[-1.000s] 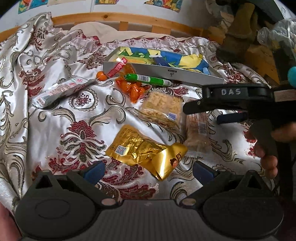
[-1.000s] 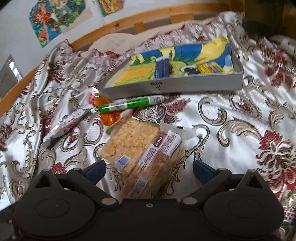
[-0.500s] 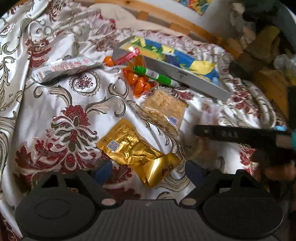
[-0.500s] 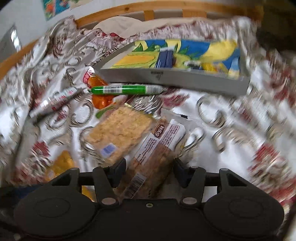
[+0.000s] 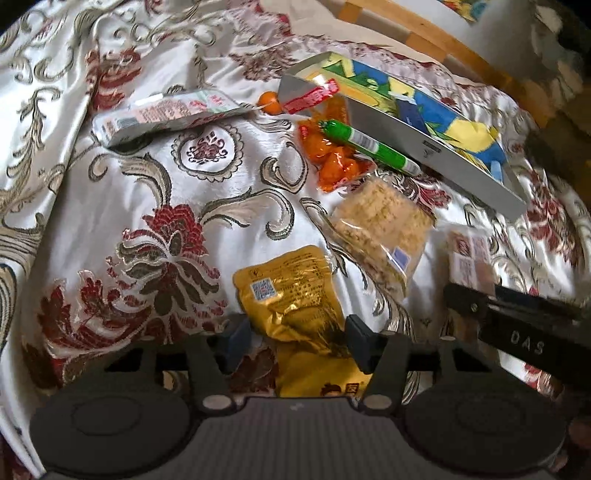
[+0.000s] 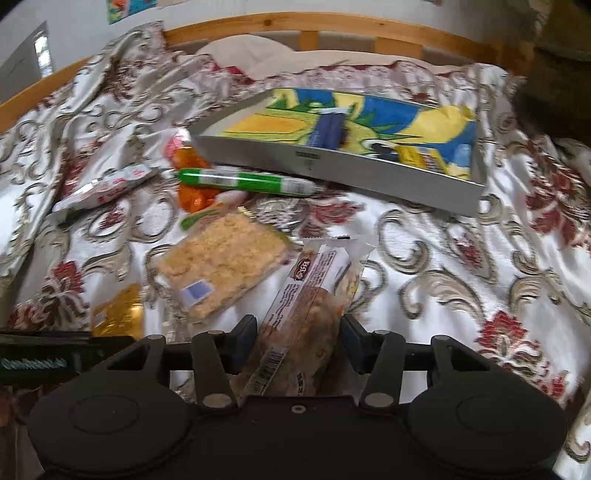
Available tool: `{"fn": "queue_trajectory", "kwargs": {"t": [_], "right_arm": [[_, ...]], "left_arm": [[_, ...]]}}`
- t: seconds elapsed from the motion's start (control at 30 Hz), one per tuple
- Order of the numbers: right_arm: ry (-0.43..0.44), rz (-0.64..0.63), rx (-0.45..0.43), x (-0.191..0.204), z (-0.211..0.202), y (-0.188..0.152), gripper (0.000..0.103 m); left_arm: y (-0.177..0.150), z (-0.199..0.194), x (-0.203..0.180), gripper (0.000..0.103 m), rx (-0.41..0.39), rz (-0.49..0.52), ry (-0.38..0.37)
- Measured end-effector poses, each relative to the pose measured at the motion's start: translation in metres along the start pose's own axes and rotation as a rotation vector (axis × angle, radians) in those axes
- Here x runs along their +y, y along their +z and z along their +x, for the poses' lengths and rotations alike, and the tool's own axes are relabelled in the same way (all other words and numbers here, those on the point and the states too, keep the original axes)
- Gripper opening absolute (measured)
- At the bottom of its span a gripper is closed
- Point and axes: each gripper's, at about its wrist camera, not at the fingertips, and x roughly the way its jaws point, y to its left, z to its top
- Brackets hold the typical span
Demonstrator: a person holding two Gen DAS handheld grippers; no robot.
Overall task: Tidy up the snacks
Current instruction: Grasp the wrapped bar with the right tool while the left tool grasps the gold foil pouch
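Observation:
My left gripper [image 5: 297, 338] is closed around a gold foil snack pouch [image 5: 291, 291] on the bedspread, a pad against each side. My right gripper [image 6: 297, 338] is closed around a long brown-and-white wrapped snack bar [image 6: 314, 295], which also shows in the left wrist view [image 5: 471, 258]. A clear pack of yellow crackers [image 6: 221, 262] lies between the two snacks. A grey tray [image 6: 332, 173] with a colourful liner stands behind, holding a dark blue packet [image 6: 328, 129]. A green tube [image 6: 243, 182], orange candies [image 5: 332, 158] and a white-pink packet [image 5: 162, 114] lie beside the tray.
The floral satin bedspread [image 5: 166, 221] is wrinkled and rises at the left. A wooden bed rail [image 6: 332, 29] runs along the back. The right gripper's black body [image 5: 517, 332] sits close to my left gripper on its right.
Both grippers moved forward and down and narrowed their jaws: the left onto the gold pouch, the right onto the snack bar.

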Motion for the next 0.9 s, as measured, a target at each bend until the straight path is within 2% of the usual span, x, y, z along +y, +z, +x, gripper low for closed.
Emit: {"fn": "queue_trajectory", "kwargs": {"t": [0.17,0.27,0.3,0.4,0.47,0.5,0.6,0.63,0.67,0.9], "right_arm": [[0.032,-0.027,0.019,0.007,0.001,-0.001,0.053],[0.023,-0.013,0.031,0.006,0.004,-0.001,0.062],[0.018,-0.003,0.043,0.005,0.006,-0.001,0.069],[0.020,0.007,0.086,0.005,0.015,-0.006,0.072],[-0.004,-0.034,0.093,0.014,0.019,-0.008,0.067],[-0.015,-0.063,0.087,0.018,0.019,-0.009,0.057],[-0.025,-0.110,0.067,0.027,0.016,-0.013,0.048],[-0.022,-0.110,0.061,0.027,0.014,-0.013,0.040],[-0.022,-0.104,0.057,0.026,0.013,-0.013,0.040],[-0.054,-0.106,0.017,0.023,0.002,-0.017,0.038]], "left_arm": [[-0.007,-0.002,-0.008,0.059,-0.022,0.097,0.008],[-0.010,0.000,-0.012,0.059,-0.025,0.154,0.015],[-0.010,0.000,-0.013,0.058,-0.026,0.164,0.017],[-0.009,-0.001,-0.012,0.054,-0.021,0.156,0.010],[-0.009,-0.003,-0.011,0.051,-0.024,0.144,0.006],[-0.009,-0.004,-0.010,0.047,-0.027,0.139,0.006],[-0.011,-0.007,-0.008,0.045,-0.033,0.128,-0.005],[-0.011,-0.008,-0.008,0.045,-0.035,0.129,-0.006],[-0.013,-0.009,-0.008,0.034,-0.041,0.135,-0.008],[-0.023,-0.018,-0.014,0.035,-0.083,0.182,-0.021]]}}
